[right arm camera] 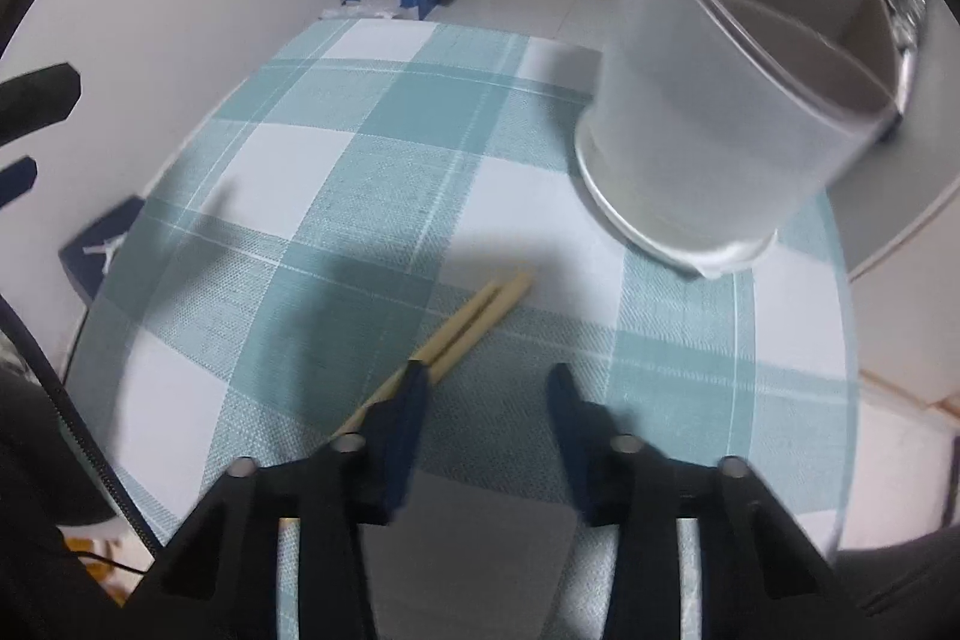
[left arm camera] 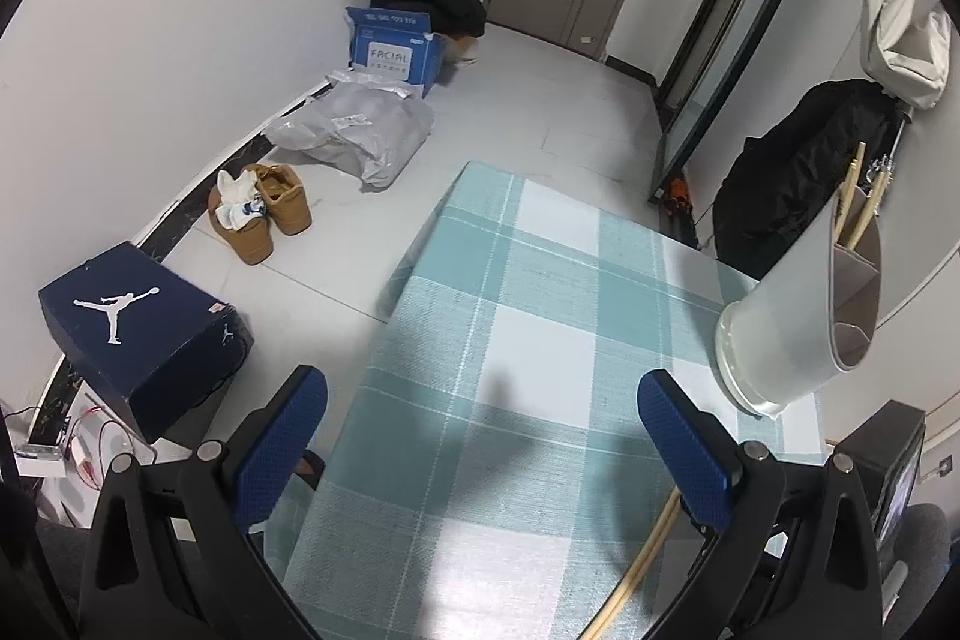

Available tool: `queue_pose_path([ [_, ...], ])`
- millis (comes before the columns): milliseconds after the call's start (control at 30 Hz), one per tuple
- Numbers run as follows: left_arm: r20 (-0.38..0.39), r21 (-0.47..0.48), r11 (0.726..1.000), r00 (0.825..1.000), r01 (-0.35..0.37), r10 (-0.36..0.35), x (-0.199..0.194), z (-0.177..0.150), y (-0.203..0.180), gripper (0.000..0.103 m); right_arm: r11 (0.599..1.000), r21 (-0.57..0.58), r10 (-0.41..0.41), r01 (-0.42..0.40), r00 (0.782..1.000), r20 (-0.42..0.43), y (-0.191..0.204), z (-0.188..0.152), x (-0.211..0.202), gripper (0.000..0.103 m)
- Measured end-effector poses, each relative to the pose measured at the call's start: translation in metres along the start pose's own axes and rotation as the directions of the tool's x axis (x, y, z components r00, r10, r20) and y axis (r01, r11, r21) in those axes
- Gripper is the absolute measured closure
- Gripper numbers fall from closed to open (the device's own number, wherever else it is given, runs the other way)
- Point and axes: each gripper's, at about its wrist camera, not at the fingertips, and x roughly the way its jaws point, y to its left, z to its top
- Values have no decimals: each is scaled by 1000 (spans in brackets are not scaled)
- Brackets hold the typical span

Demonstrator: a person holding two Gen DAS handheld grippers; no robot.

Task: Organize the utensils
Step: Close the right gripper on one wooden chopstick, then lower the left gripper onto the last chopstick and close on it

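Lying on the checked counter [right arm camera: 372, 196], two chopsticks [right arm camera: 474, 316] rest side by side, near a white holder [right arm camera: 708, 112] with more chopsticks standing in it. Right gripper [right arm camera: 489, 394] hovers over them, jaws wide and empty, one finger covering the pair. Left gripper [left arm camera: 480, 430] hangs wide open, empty

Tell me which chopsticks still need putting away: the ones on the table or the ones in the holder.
The pair of chopsticks lying flat on the checked tablecloth, just ahead of the open right tool. The others already stand upright in the white holder.
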Motion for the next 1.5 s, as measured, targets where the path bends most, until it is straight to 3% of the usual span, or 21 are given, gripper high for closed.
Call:
queue_pose_path([
  [133, 13, -16, 1000, 1000, -8, 8, -2, 2, 6, 1, 1000, 7, 24, -24, 998, -54, 4, 8, 8, 75],
  [300, 18, -42, 999, 1000, -10, 11, -3, 4, 14, 1, 999, 20, 29, -28, 998, -60, 5, 16, 11, 77],
  [367, 13, -54, 999, 1000, -6, 6, -3, 4, 17, 1, 999, 10, 35, -34, 998, -57, 6, 16, 12, 81],
  [433, 11, -60, 998, 1000, -8, 8, -2, 5, 18, 1, 999, 9, 43, -43, 998, -55, 3, 17, 12, 92],
  [533, 11, -67, 998, 1000, 0, 0, -3, 5, 18, 1, 996, 4, 94, -94, 993, -65, -5, 17, 12, 98],
  [867, 2, -72, 997, 1000, 12, -12, -3, 5, 18, 1, 967, -205, 116, -152, 977, -181, -5, 2, 2, 99],
  [1067, -12, -57, 998, 1000, 16, -17, 0, 3, 16, 1, 971, -187, 116, -152, 975, -188, -12, 1, 0, 95],
  [1200, -4, -32, 999, 1000, 15, -15, -1, 2, 14, 1, 974, -157, 135, -162, 976, -169, -18, 9, 2, 87],
  [1400, 5, 15, 1000, 1000, 3, -3, 1, -2, 8, 1, 974, -156, 143, -164, 980, -135, -16, 19, 7, 86],
  [1467, -4, 25, 1000, 1000, 6, -6, 3, -3, 6, 1, 973, -152, 152, -171, 980, -129, -14, 19, 6, 90],
  [1500, -11, 31, 999, 1000, 10, -10, 4, -4, 5, 1, 972, -152, 158, -176, 979, -125, -13, 15, 3, 98],
])
